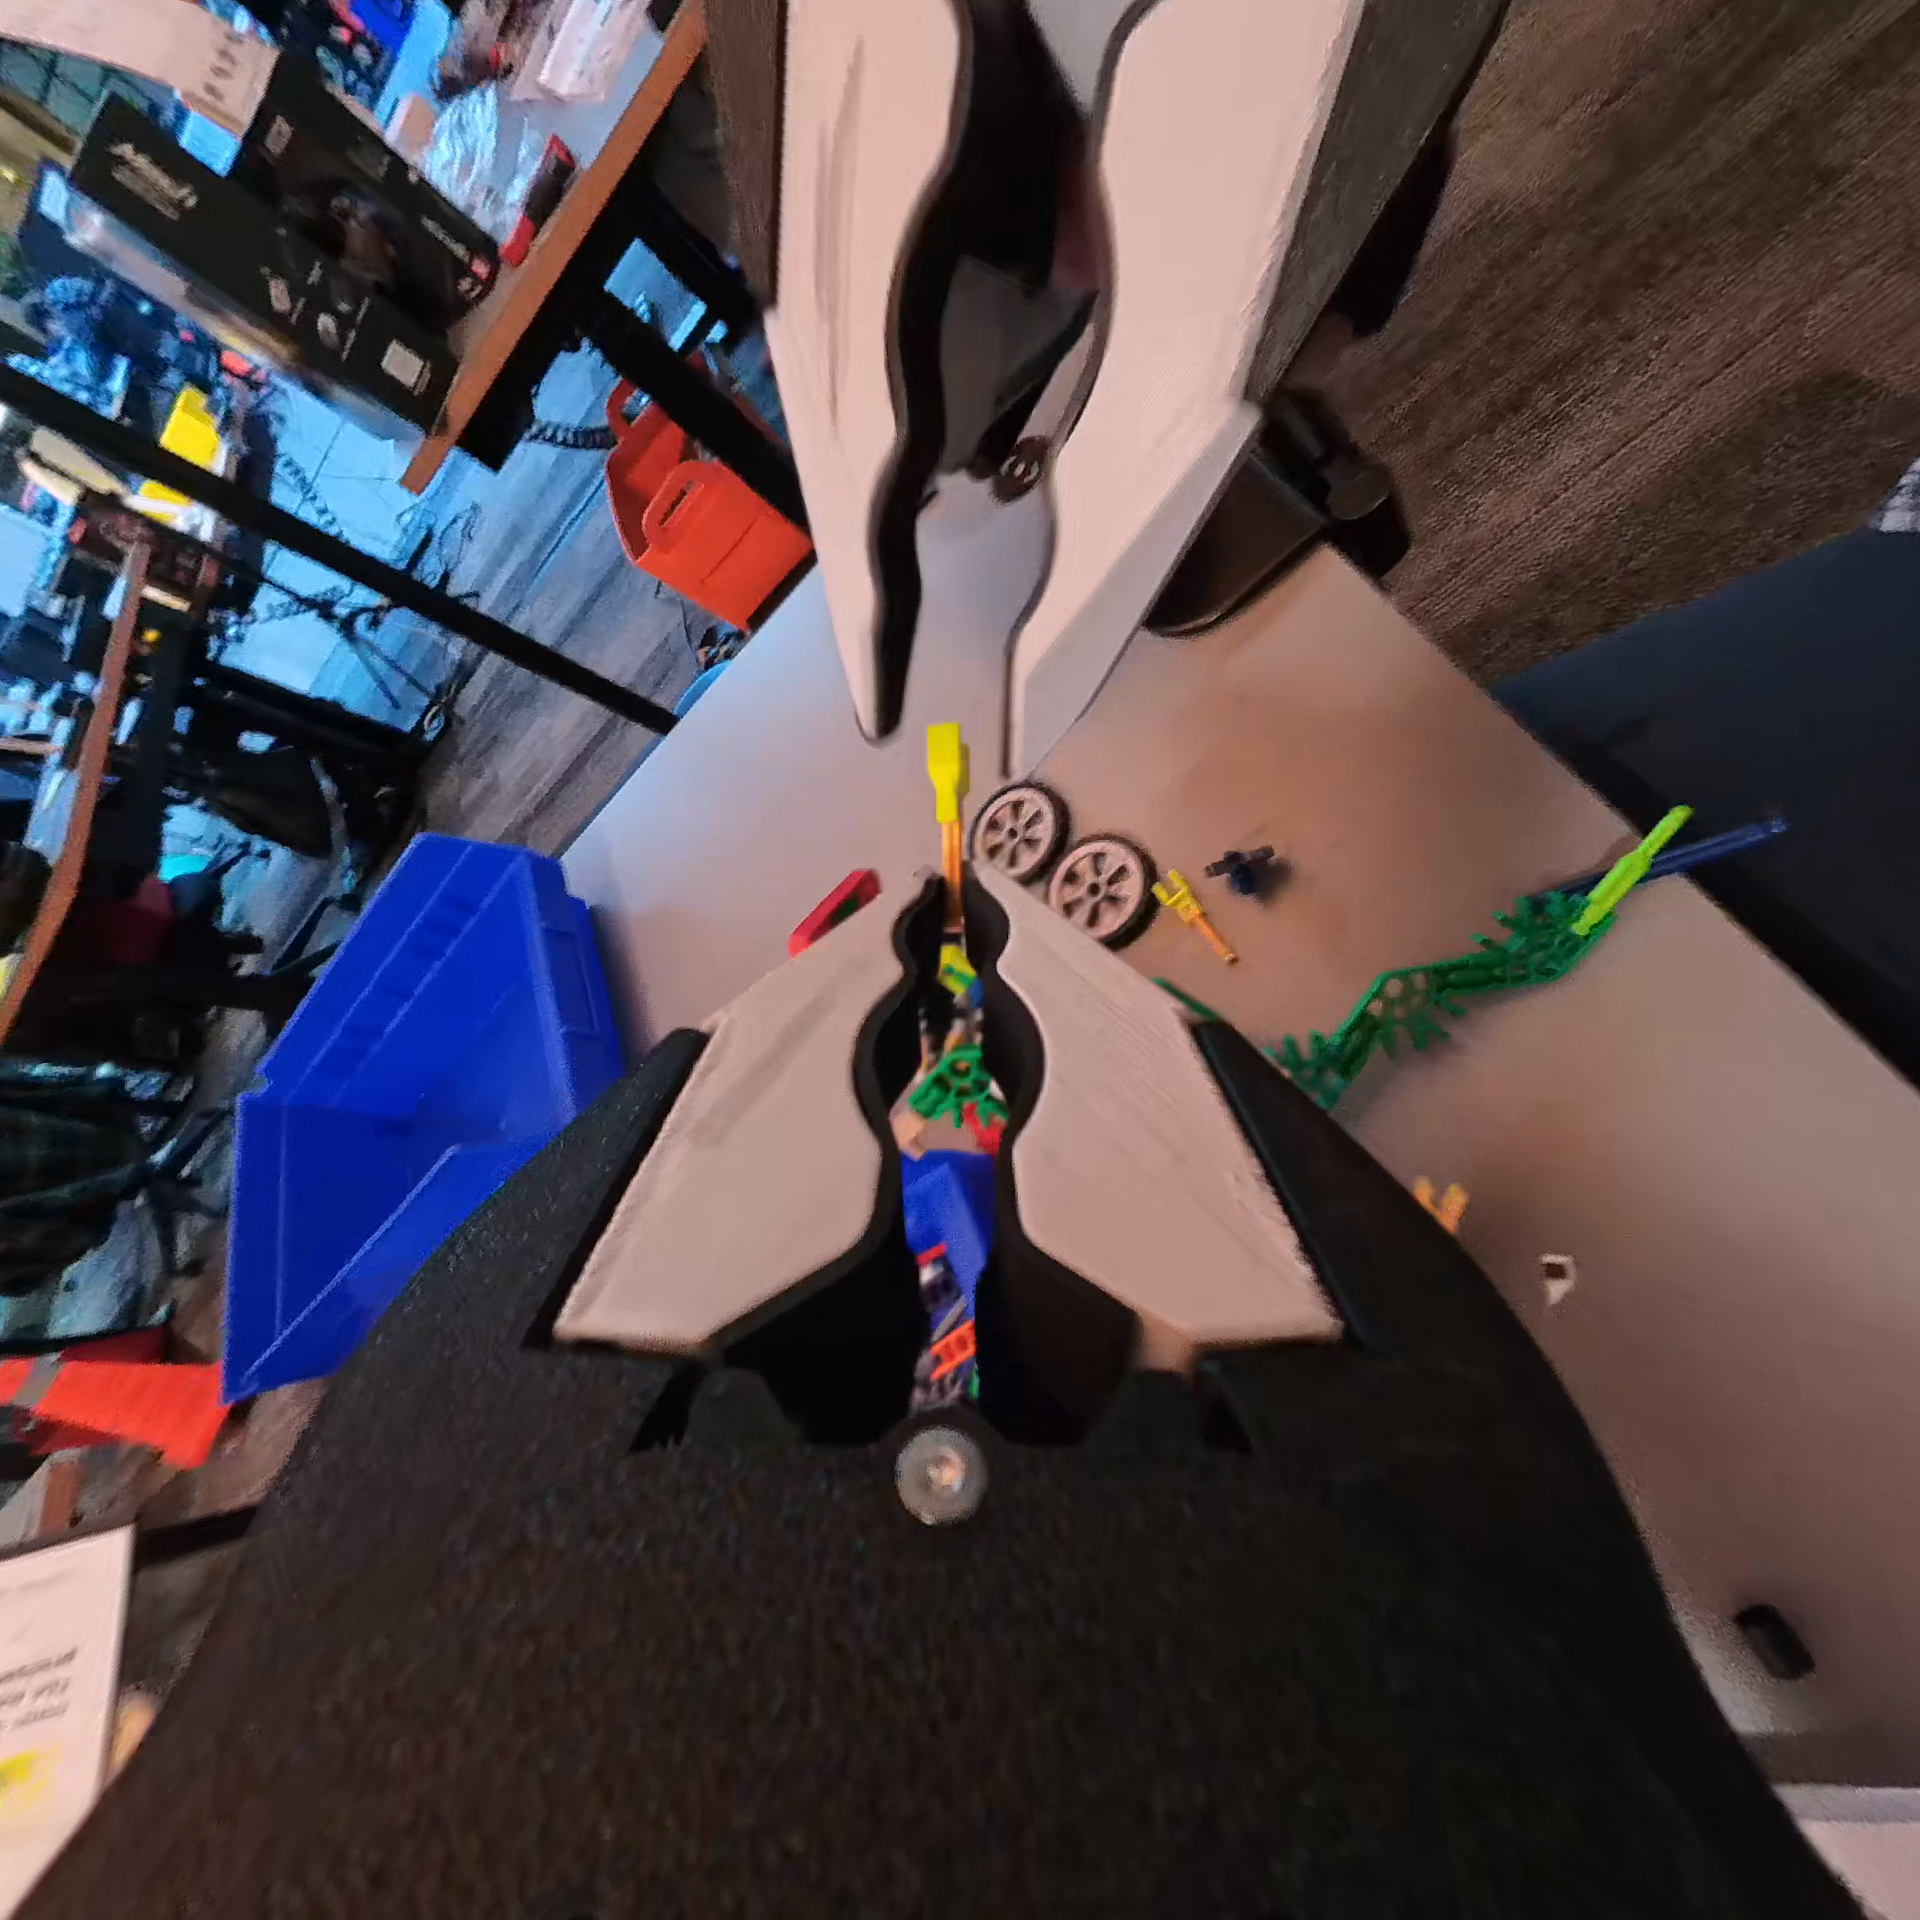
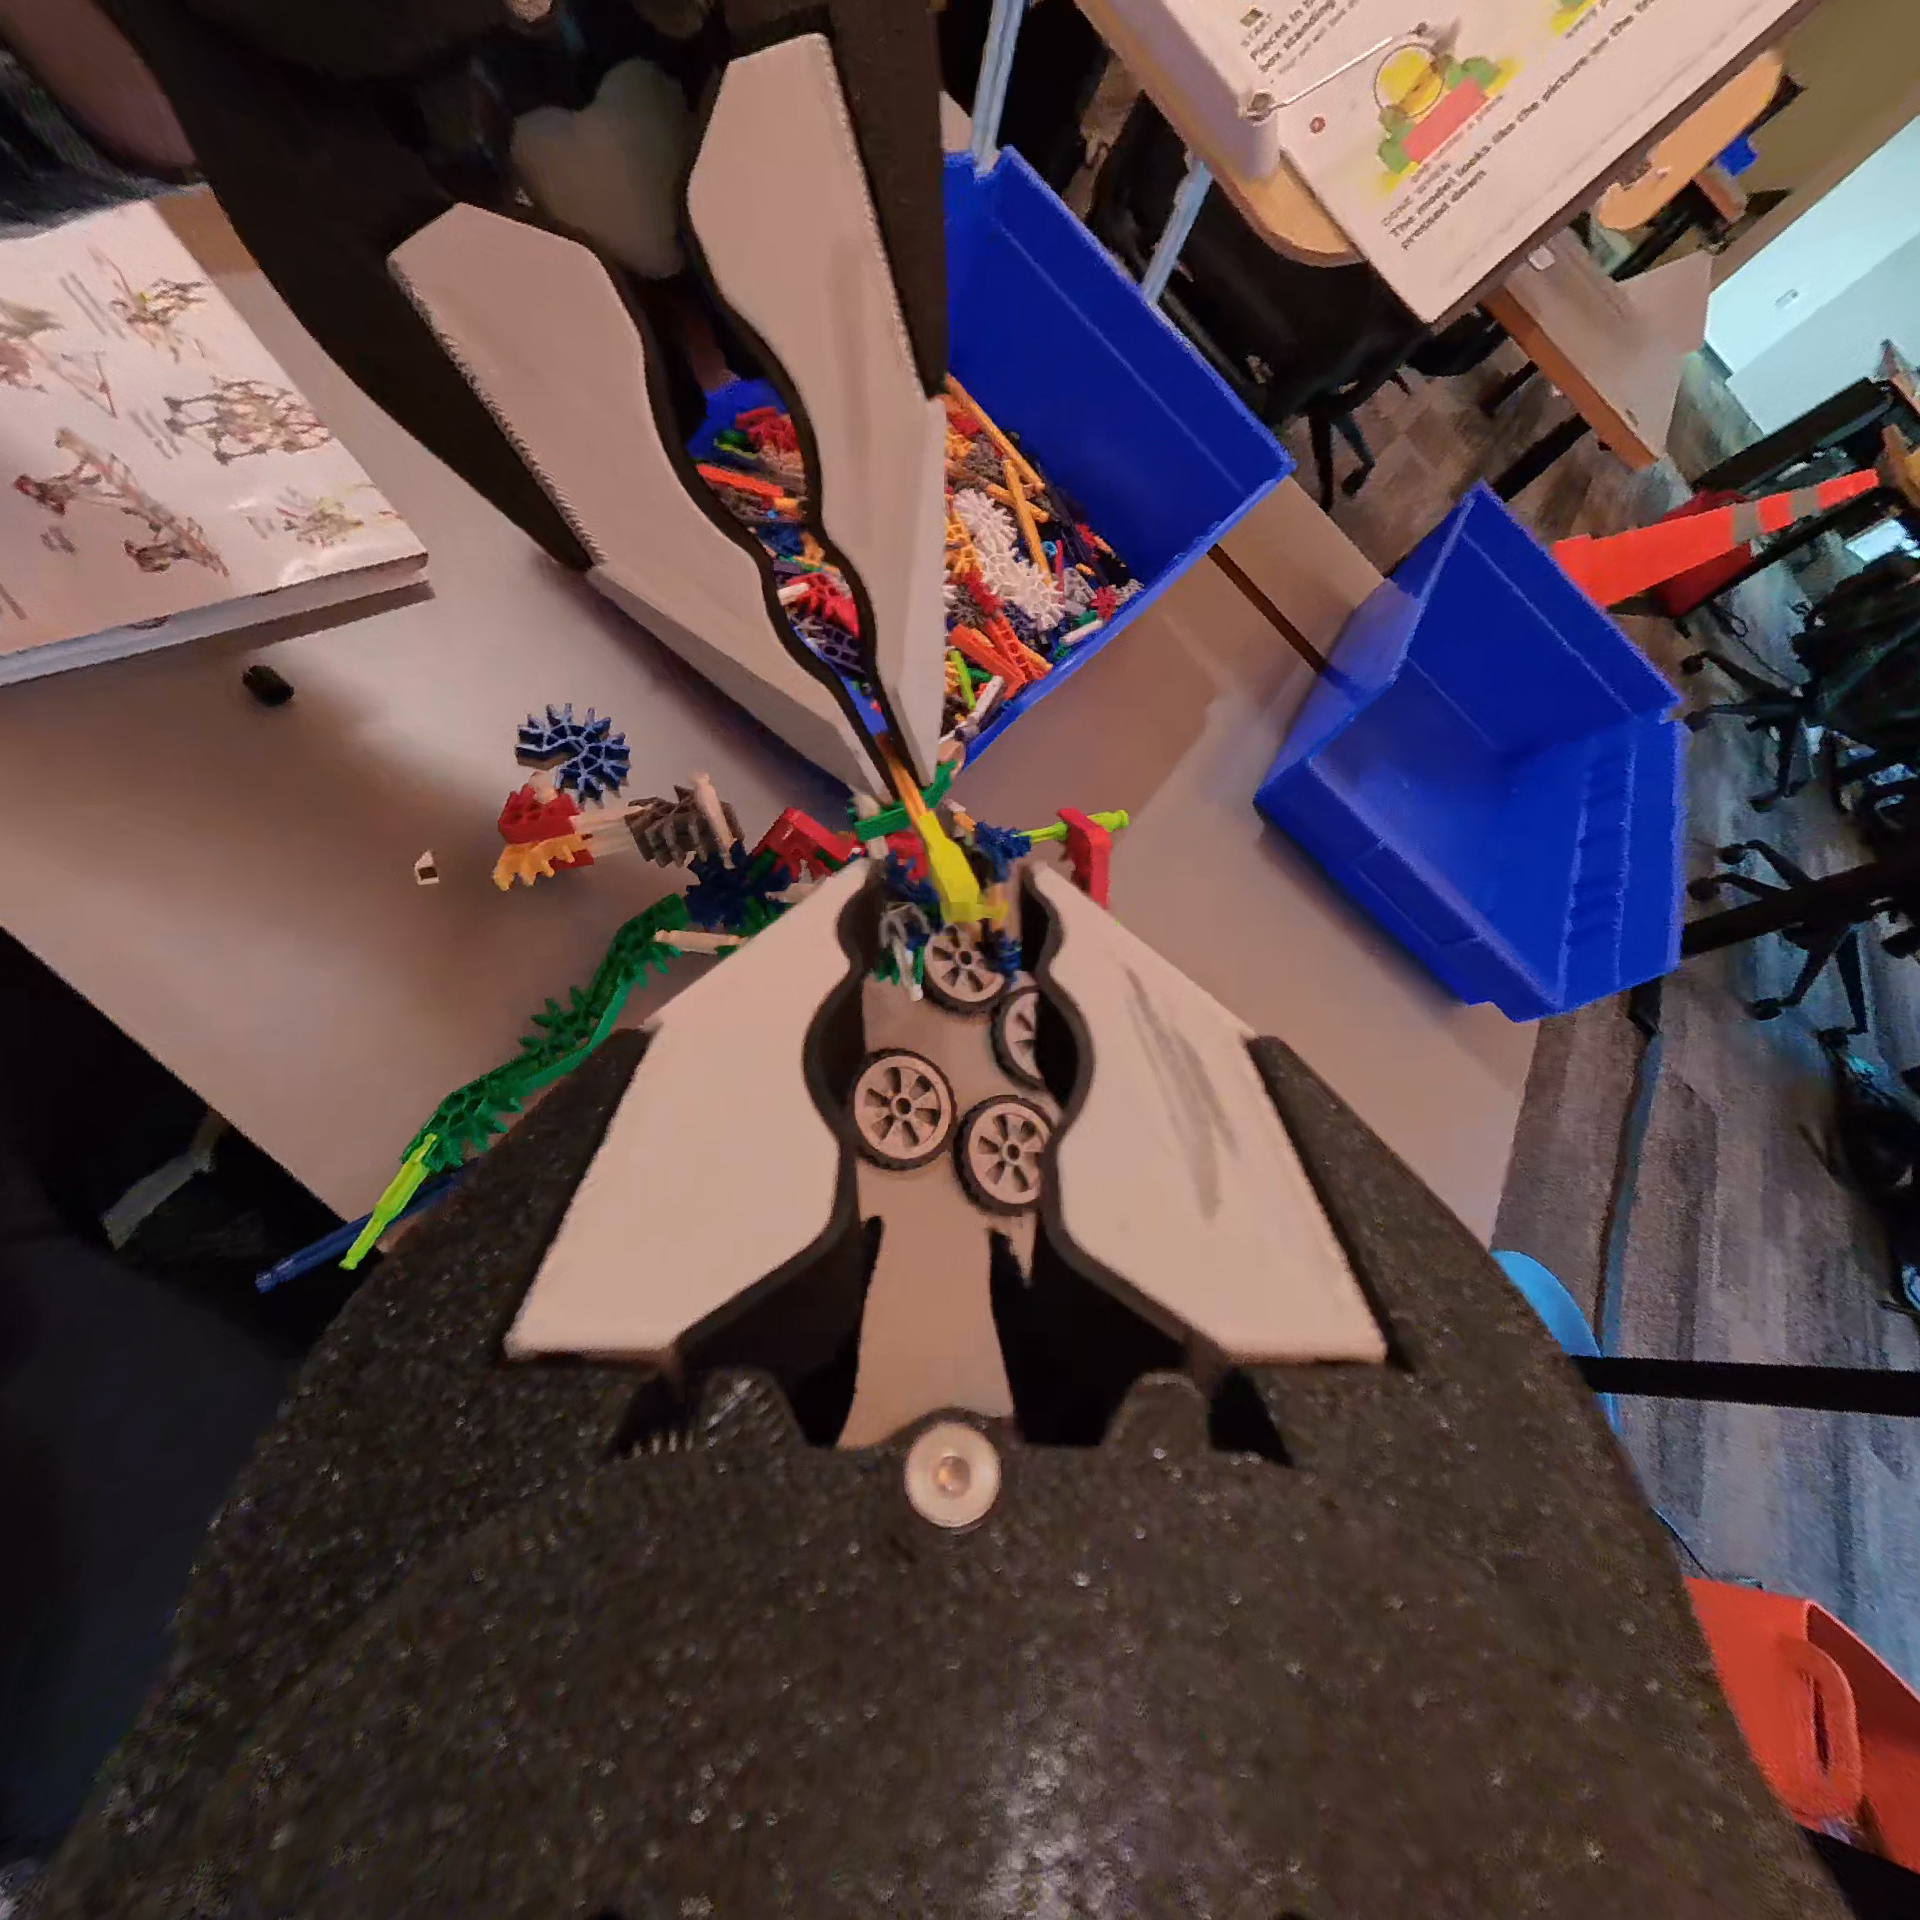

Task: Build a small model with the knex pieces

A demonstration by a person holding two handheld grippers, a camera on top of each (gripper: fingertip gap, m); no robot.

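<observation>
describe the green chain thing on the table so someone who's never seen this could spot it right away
Start at the light tabletop and find the four grey spoked wheels lying flat near the right gripper. Beside them, a long green chain of snowflake-shaped connectors runs to the table's edge. Unlike the short, many-coloured clusters nearby, it is one colour and wavy, ending in a lime rod.

Pale grey counter [image 2: 260, 935]. Deep blue plastic bin [image 2: 1122, 416] holds mixed orange, white, red and yellow pieces. Grey spoked wheels with black tyres [image 2: 902, 1108]. Green lattice chain [image 1: 1434, 987] with lime rod end. Orange rod with yellow connector [image 1: 948, 805]. Pale grey, black-edged gripper fingers [image 2: 707, 1143].
</observation>
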